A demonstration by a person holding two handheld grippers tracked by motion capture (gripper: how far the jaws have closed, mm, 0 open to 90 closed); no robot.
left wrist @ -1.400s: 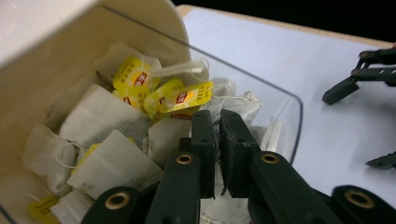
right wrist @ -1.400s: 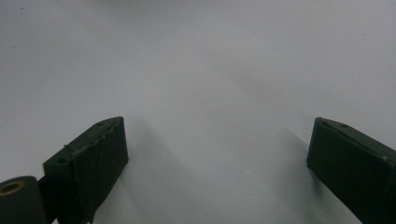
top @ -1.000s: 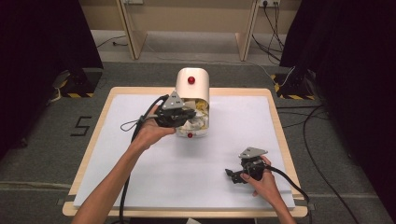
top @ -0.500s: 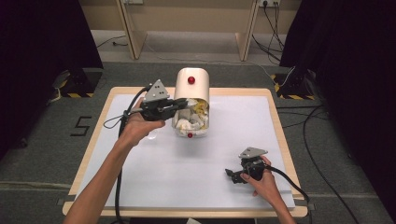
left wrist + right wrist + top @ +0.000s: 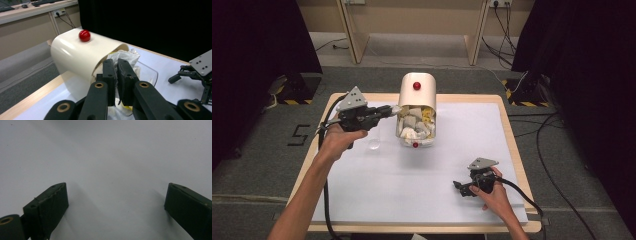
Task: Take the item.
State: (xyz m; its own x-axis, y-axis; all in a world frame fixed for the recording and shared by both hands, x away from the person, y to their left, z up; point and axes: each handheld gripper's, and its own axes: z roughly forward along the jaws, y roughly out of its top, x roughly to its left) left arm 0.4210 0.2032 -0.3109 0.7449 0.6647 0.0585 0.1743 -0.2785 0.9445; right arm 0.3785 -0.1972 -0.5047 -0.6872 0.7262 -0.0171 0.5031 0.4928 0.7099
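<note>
The left gripper (image 5: 388, 111) has drawn back leftward from the cream bread-bin-style container (image 5: 416, 93), jaws pressed together on nothing visible; crumpled wrappers (image 5: 414, 127) remain in its clear tray. The right gripper (image 5: 460, 186) rests spread on the white table (image 5: 377, 200), apparently idle.

A wooden-edged table (image 5: 512, 130) covered by a white sheet (image 5: 387, 195) fills the middle of the high view, standing on grey carpet (image 5: 257, 170) that bears a black mark (image 5: 300, 135) at the left. Black curtains (image 5: 257, 40) hang at the upper left and right, each with a yellow-and-black striped base (image 5: 294, 95) at its foot. Cables (image 5: 547, 135) trail down the right side, and pale wooden legs (image 5: 354, 30) stand at the top.
</note>
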